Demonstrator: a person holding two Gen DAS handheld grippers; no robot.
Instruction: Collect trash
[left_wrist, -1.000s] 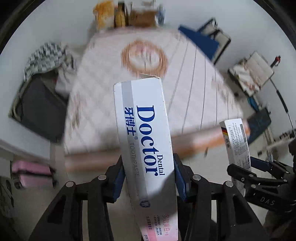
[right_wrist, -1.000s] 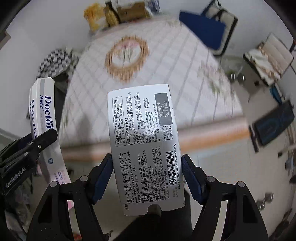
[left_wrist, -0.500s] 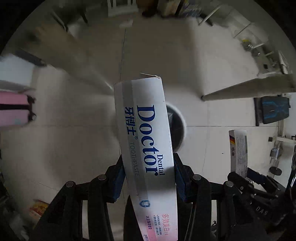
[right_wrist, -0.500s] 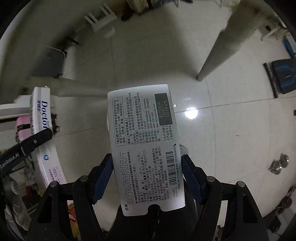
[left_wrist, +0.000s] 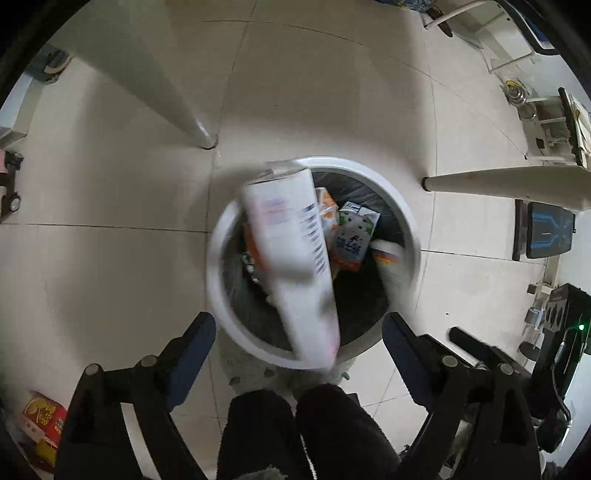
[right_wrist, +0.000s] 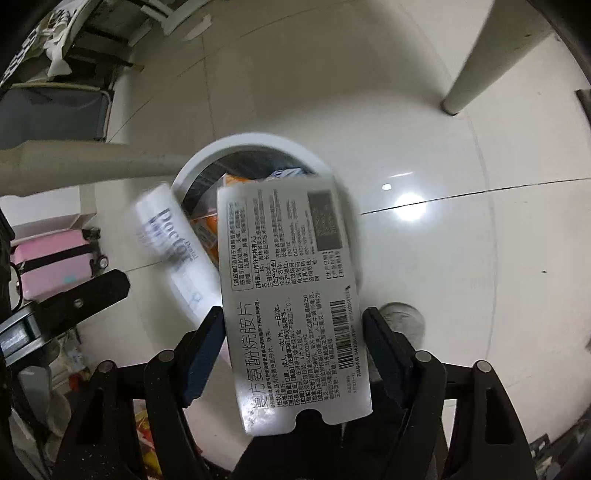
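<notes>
Below, a round white bin (left_wrist: 404, 221) with a dark liner holds crumpled cartons. Left gripper (left_wrist: 299, 332): jaws opening, wide apart; the long white toothpaste box (left_wrist: 291, 258), blurred, hangs clear of the pads over the bin. Right gripper (right_wrist: 293, 325): jaws opening; the flat grey medicine box (right_wrist: 291, 295) sits between them, contact unclear.

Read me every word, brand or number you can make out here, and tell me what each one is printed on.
"Doctor": blurred blue lettering on the long white toothpaste box.
"复方氨酚烷胺片": large characters on the flat white medicine carton.
Its fine print, barcode digits and dark date patch: too small or blurred.
Cartons inside the round white bin: unreadable.
</notes>
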